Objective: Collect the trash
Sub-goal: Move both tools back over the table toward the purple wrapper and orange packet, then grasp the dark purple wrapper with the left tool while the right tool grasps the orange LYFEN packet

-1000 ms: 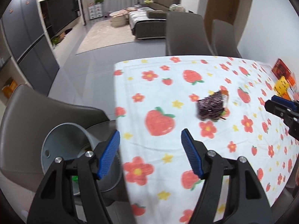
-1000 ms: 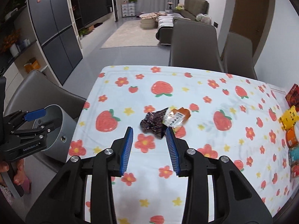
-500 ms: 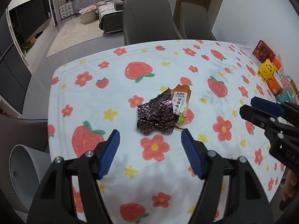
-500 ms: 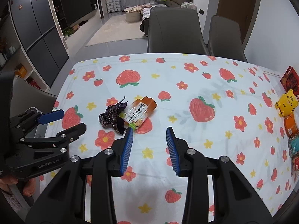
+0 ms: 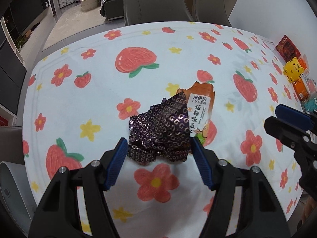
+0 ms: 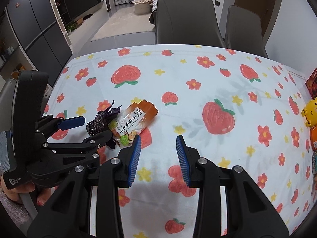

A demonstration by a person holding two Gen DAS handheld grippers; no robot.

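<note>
A crumpled purple wrapper (image 5: 158, 132) lies on the strawberry-print tablecloth (image 5: 178, 39), partly over an orange snack packet (image 5: 201, 107). My left gripper (image 5: 158, 158) points down at the wrapper. Its jaws are closing with the wrapper between the blue pads, which stand just at its edges. The right wrist view shows the same gripper (image 6: 97, 127) straddling the purple wrapper (image 6: 99, 122), with the orange packet (image 6: 136, 119) beside it. My right gripper (image 6: 158, 148) hovers open over bare cloth to the right of the packet, nothing between its fingers. It also shows at the right edge (image 5: 272, 115) of the left wrist view.
A grey bin (image 5: 8, 178) sits off the table's left edge. Two grey chairs (image 6: 186, 19) stand at the far side. A yellow tiger toy (image 5: 294, 69) and several snack boxes (image 5: 288, 47) line the right edge. A person's hand (image 6: 21, 190) holds the left gripper.
The left gripper swung from the bin side to over the purple wrapper, came down, and its jaws narrowed. The right gripper moved down and to the right of the packet.
</note>
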